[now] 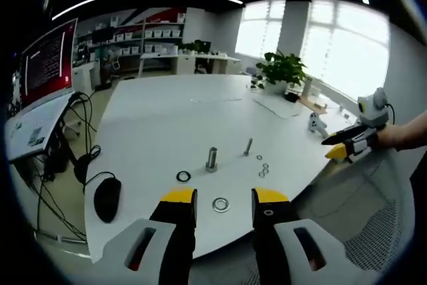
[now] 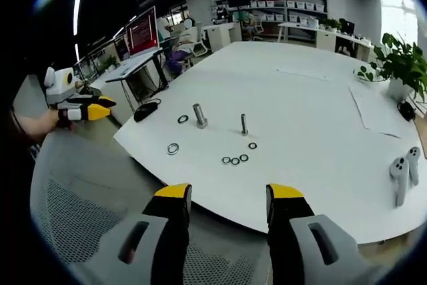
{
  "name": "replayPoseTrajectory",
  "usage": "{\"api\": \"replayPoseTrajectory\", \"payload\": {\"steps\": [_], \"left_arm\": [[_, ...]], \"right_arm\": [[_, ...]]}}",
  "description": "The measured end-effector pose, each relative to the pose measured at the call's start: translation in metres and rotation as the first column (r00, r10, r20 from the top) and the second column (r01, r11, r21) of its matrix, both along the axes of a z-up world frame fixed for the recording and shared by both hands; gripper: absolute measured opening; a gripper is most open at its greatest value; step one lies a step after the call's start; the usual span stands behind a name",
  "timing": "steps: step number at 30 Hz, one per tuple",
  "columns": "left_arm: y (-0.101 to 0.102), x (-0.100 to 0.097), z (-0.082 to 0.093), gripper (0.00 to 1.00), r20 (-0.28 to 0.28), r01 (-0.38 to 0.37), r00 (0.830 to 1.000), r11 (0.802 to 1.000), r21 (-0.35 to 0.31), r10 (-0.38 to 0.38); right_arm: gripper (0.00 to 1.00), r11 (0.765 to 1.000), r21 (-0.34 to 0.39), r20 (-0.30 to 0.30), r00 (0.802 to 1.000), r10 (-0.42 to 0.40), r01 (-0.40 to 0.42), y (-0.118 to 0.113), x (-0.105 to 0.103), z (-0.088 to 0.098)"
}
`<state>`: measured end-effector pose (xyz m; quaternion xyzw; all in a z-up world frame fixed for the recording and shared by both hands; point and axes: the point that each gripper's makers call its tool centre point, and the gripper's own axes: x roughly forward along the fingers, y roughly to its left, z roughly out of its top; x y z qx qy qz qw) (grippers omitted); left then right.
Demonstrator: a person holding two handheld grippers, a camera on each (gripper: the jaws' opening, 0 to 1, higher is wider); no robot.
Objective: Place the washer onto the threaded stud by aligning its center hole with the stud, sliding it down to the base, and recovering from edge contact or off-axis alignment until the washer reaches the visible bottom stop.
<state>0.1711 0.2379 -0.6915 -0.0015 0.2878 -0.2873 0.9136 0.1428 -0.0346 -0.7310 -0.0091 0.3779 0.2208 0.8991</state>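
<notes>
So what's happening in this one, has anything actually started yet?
Not yet. A person holds a gripper in each hand, both open and empty, off the edge of the white table. The left gripper points at a large washer lying flat near the table edge. Beyond it stand a thick stud and a thinner stud, both bare, with a dark ring and small washers around them. The right gripper hangs back, over a mesh chair.

The right gripper (image 2: 228,205) hung off the near edge of the white table (image 2: 313,111), jaws parted and empty. On the tabletop stood two threaded studs — a thick one (image 2: 199,115) and a thin one (image 2: 244,124) — with washers (image 2: 235,159) lying flat nearby. The left gripper (image 2: 90,108) showed at far left.
</notes>
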Motion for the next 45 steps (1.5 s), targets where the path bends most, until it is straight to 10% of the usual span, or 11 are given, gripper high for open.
{"api": "replayPoseTrajectory", "payload": {"steps": [45], "left_arm": [[-0.0037,-0.0048,-0.0061,0.29,-0.035,0.027,0.999,1.000,-0.003,-0.027]], "right_arm": [[0.50,1.000,-0.023,-0.032,0.999,-0.019,0.018,-0.0053,-0.0026,-0.0059]]}}
